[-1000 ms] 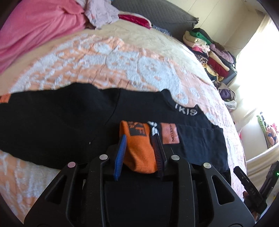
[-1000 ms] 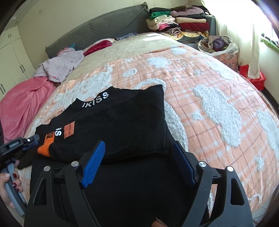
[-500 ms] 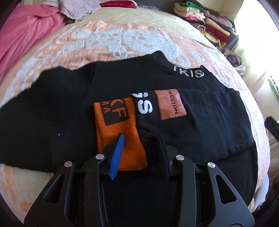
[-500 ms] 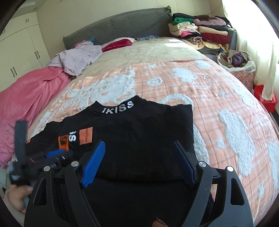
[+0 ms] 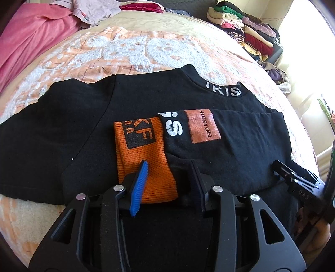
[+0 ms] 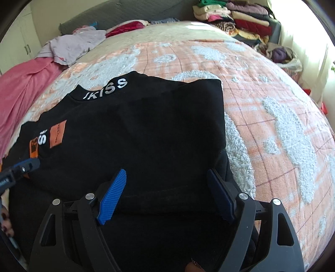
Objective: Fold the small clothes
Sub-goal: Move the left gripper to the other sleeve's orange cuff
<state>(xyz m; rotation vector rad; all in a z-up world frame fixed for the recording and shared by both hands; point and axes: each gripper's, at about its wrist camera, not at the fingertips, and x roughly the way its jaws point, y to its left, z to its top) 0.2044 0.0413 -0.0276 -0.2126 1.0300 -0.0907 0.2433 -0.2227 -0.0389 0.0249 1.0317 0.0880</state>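
Observation:
A black sweater [image 5: 83, 125] with white "IKISS" lettering on its collar lies on the bed, one sleeve folded across its body. That sleeve's orange cuff [image 5: 146, 150] rests flat on the sweater. My left gripper [image 5: 168, 162] stands right over the cuff's near end; its jaws are opening, the cuff lies partly between them and the pads do not press on it. In the right wrist view the sweater [image 6: 157, 125] fills the middle. My right gripper [image 6: 166, 170] is open wide over the near folded edge, holding nothing. The left gripper [image 6: 21, 169] shows there by the cuff [image 6: 33, 148].
The bedspread [image 6: 272, 125] is orange with white fluffy patches. A pink blanket [image 5: 31, 35] and a lilac garment [image 6: 71, 46] lie at the far left. Folded clothes are stacked [image 6: 240, 18] at the far right. A hand [image 6: 6, 221] shows at the lower left.
My left gripper brought the orange cuff down onto the sweater's body and its jaws spread apart. My right gripper sank closer to the sweater, still open.

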